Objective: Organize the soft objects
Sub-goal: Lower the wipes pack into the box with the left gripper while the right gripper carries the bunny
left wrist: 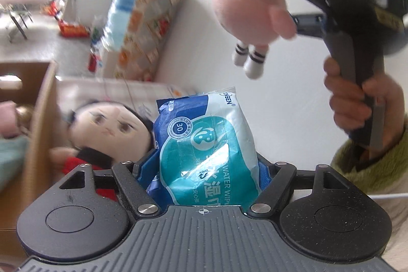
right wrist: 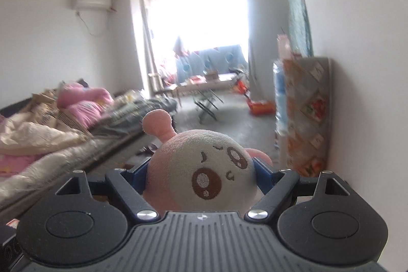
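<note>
While the left hand-held gripper [left wrist: 204, 165] pinches an upright pack of wet wipes [left wrist: 206, 149] and the right hand-held gripper [right wrist: 201, 170] clamps a pink plush toy [right wrist: 201, 170] held higher, the cardboard box [left wrist: 40, 124] waits low to the left, nearer the left hand.

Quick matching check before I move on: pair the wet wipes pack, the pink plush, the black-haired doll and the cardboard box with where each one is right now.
Things:
1. wet wipes pack
2. pink plush
3. black-haired doll
4. cardboard box

Places:
A. lying beside the box, in no gripper
B. between the right gripper's fingers, held in the air
C. at the left edge of the left wrist view
D. between the left gripper's fingers

Pairs: 1-D, 2-B, 3-A, 4-C
</note>
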{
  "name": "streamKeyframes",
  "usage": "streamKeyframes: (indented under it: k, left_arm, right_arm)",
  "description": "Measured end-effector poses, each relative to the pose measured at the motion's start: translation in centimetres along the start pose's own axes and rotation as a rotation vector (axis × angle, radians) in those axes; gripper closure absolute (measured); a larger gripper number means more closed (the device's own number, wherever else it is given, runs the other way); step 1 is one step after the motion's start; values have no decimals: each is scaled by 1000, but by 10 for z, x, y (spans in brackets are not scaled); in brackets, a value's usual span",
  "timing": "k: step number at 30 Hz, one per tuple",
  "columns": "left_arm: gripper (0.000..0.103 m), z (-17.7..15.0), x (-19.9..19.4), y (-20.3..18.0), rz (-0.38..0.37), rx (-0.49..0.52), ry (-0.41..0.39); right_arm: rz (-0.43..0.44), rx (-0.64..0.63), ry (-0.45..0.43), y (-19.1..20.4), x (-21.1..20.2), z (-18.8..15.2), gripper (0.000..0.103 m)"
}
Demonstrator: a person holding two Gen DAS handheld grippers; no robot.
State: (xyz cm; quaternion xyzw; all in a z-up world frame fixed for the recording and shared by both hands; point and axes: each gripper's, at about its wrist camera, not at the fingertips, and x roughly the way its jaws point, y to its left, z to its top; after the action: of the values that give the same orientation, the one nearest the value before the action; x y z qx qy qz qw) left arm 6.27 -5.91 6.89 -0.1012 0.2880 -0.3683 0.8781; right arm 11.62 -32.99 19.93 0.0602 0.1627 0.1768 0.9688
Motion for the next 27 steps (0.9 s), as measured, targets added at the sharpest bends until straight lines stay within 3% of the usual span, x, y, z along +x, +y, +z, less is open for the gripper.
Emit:
streamKeyframes:
  k: [5, 12, 18, 27]
  left_arm:
    - [29, 16, -50, 13, 83, -21, -98]
    - [29, 30, -95, 43, 262, -66, -177]
    - [29, 35, -80, 88, 373, -145, -124]
    - [29, 14, -24, 145, 452, -286, 63]
  right_arm:
    - [125, 18, -82, 31, -9, 13, 18]
    - [264, 61, -109, 58, 23, 15, 18]
    - [297, 125, -18, 66, 69, -12, 18]
    - [267, 211, 148, 50, 127, -51, 18]
